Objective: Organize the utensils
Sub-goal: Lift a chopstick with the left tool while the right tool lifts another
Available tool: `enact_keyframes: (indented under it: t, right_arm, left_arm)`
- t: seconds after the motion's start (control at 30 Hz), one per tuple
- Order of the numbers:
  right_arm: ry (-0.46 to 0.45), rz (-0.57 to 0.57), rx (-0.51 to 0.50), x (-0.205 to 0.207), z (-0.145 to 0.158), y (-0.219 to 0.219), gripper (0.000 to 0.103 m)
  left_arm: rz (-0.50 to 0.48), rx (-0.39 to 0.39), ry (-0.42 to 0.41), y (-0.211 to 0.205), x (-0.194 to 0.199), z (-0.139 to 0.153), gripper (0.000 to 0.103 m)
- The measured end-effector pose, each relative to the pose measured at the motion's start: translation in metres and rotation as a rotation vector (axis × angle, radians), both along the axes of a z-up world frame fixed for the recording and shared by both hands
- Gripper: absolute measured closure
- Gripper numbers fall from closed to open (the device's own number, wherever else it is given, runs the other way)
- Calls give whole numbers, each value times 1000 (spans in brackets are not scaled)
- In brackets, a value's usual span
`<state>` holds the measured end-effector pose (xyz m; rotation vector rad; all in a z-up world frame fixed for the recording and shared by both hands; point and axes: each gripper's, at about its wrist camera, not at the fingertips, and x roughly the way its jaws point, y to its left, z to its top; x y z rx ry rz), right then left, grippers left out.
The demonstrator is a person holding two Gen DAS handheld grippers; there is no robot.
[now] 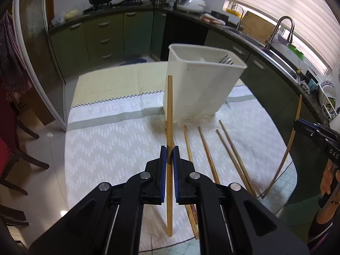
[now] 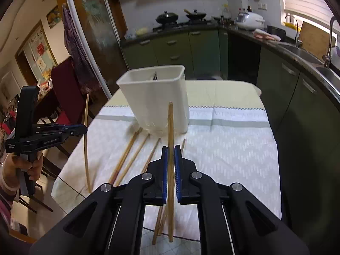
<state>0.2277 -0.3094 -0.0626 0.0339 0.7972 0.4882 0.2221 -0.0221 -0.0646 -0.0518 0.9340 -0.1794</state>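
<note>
My left tool [image 1: 169, 148] is clamped on one pale bamboo chopstick [image 1: 169, 114], held upright above the tabletop [image 1: 106, 148], and my right tool [image 2: 171, 148] grips a second chopstick [image 2: 170, 125] the same way. Both are long, slim, light-brown sticks. The white plastic holder [image 1: 197, 89] stands on the patterned cloth just beyond them with what looks like fork tines inside, and several loose chopsticks [image 1: 231, 153] lie before it.

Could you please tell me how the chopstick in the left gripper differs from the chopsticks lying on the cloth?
The held chopstick stands upright, clamped in the left gripper; the loose chopsticks lie flat, ungripped, on the cloth. The held one is lifted above the cloth; the loose ones rest on it. All look like plain wood.
</note>
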Motion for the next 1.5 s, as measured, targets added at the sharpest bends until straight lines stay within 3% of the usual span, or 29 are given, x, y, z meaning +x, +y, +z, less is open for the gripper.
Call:
enact_keyframes:
  t: [0.37,0.7,0.93,1.23,1.37,1.5]
  right_arm:
    - [-91,-2,26,-23,29,-7,96]
    - [-149,20,40,-26,57,-5,96]
    - [-182,40,49,-20,80,-1,96]
    - [-229,41,60,-11,107,1,96]
    - [-245,40,63,-8,116,1,96]
    - [-251,38,60,-3,120,0,96]
  left_arm:
    - [3,4,-107,-4,-30,33,97]
    - [-24,10,-152,-12,-23,62,97]
    - [-46,-12,-210,-19,-7,108,97]
    - [-29,2,-352,-34,36,175,97]
    - [-22,10,-402,-42,54,185,97]
    - [-6,31,-400,-50,77,176,97]
